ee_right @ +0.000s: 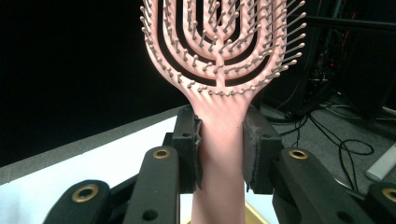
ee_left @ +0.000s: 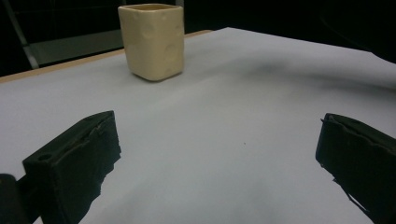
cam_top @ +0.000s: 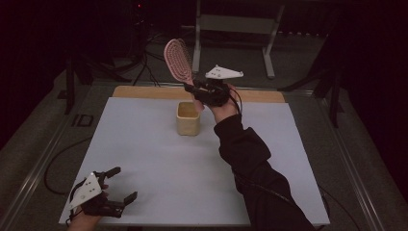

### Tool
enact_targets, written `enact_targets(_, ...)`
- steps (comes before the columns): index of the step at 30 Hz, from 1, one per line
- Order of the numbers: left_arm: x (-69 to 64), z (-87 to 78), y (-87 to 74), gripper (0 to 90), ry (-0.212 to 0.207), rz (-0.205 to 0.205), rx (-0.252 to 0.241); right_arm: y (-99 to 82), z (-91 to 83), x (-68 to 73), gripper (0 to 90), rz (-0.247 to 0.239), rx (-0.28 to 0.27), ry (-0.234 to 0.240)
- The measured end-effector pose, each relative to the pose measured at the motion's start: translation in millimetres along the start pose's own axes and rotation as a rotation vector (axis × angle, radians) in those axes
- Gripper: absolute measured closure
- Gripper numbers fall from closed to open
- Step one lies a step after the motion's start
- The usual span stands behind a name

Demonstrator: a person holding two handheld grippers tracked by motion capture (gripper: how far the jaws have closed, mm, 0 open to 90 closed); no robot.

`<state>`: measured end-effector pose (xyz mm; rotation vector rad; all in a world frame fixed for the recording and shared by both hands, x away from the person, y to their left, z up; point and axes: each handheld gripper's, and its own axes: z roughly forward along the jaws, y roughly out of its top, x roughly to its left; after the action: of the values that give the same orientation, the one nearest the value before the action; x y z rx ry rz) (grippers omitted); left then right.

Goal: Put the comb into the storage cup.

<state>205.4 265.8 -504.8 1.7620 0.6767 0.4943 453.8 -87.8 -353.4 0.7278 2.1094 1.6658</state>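
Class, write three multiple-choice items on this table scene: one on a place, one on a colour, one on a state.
1. Where is the hairbrush?
A. Raised above the cup
B. Flat on the table
C. Inside the cup

2. What colour is the hairbrush?
A. Blue
B. Pink
C. Black

3. How do the left tongs stand?
A. Shut on the cup
B. Shut on the hairbrush
C. Open, holding nothing

Answers: 1 A, the right tongs hold it up by the handle over the cup. 2 B, its frame and bristles are pink. 3 C, bare table lies between its wide jaws.
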Motion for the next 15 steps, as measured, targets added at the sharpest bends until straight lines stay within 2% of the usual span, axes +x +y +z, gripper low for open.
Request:
enact_targets(9,1.2,-0.2,-0.5,0.0,-0.006,-0.008,-0.004,8.2,14.1,-4.1,70.5,-0.011,-0.019,0.012)
enact_targets(15,1.5,-0.6,-0.4,0.0,-0.002,-0.012,-0.008,11.1,24.6,-8.9,70.4,-0.015,-0.045,0.051)
